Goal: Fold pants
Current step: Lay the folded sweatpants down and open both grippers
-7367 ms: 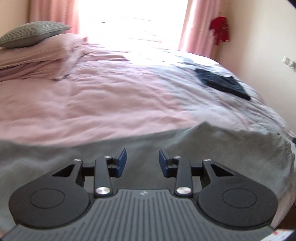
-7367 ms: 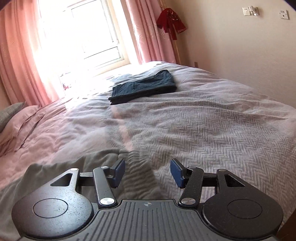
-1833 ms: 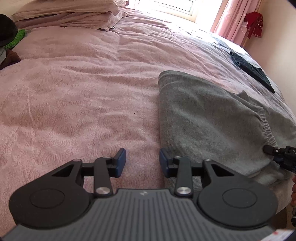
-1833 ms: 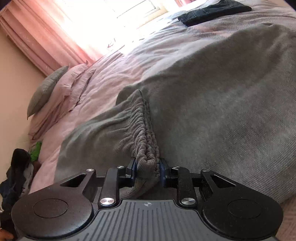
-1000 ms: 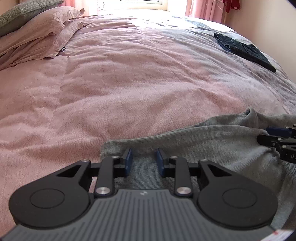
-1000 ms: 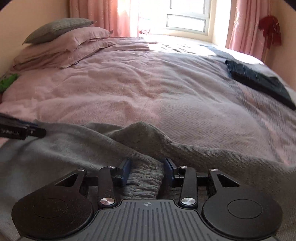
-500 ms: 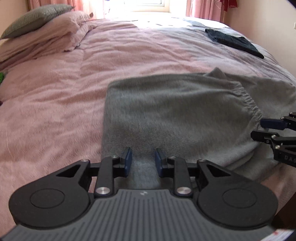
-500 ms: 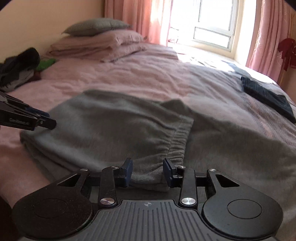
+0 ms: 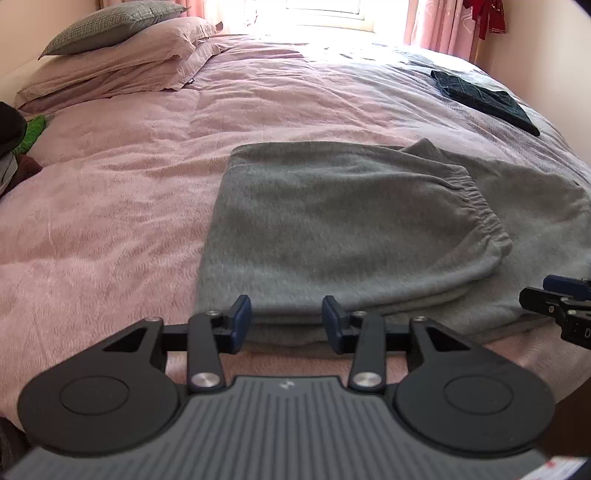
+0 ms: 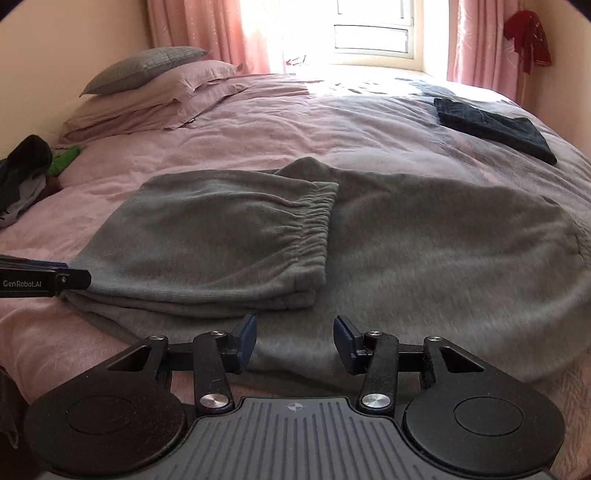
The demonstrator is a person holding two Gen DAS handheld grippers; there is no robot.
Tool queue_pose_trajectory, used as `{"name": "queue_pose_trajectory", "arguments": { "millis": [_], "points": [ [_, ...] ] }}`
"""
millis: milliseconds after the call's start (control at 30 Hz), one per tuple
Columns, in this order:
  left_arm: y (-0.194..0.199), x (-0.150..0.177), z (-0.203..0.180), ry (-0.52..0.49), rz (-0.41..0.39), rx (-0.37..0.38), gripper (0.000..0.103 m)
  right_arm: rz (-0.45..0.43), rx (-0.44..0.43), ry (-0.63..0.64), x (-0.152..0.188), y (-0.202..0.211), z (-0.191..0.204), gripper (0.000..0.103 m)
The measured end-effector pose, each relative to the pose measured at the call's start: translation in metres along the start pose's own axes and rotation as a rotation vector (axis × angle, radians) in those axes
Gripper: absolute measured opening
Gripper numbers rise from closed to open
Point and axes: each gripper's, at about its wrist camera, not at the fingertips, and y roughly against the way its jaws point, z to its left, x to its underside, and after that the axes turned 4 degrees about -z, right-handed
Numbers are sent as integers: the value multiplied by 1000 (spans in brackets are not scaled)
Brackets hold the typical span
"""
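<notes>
Grey sweatpants (image 9: 332,221) (image 10: 229,236) lie on the pink bed, one end folded over so the elastic cuffs (image 10: 314,225) rest on the wider grey part (image 10: 443,258). My left gripper (image 9: 287,323) is open at the near edge of the fold, nothing between its blue pads. In the right wrist view my right gripper (image 10: 294,341) is open too, just short of the stacked near edges. Each gripper's tip shows in the other's view: the right gripper (image 9: 554,295) at the far right, the left gripper (image 10: 48,282) at the far left.
A folded dark garment (image 9: 484,98) (image 10: 491,123) lies at the far right of the bed (image 9: 129,166). Pillows (image 10: 155,81) are stacked at the head. Dark and green clothes (image 10: 26,170) sit at the left edge. A window with pink curtains (image 10: 373,33) is behind.
Both grippers have opened and let go of the pants' edge, then drawn back a little. The folded-over part now lies flat on the rest of the pants.
</notes>
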Motion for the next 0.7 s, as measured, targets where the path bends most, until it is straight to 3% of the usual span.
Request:
{"name": "queue_pose_trajectory", "arguments": {
  "millis": [300,700],
  "points": [
    [64,27,-25,-10,-33,2,50,-57,58,-85,17,80,-11,52],
    [133,70,-55,-68,-97,-32,58,-147,67,-78,52,159,-3,53]
  ]
}}
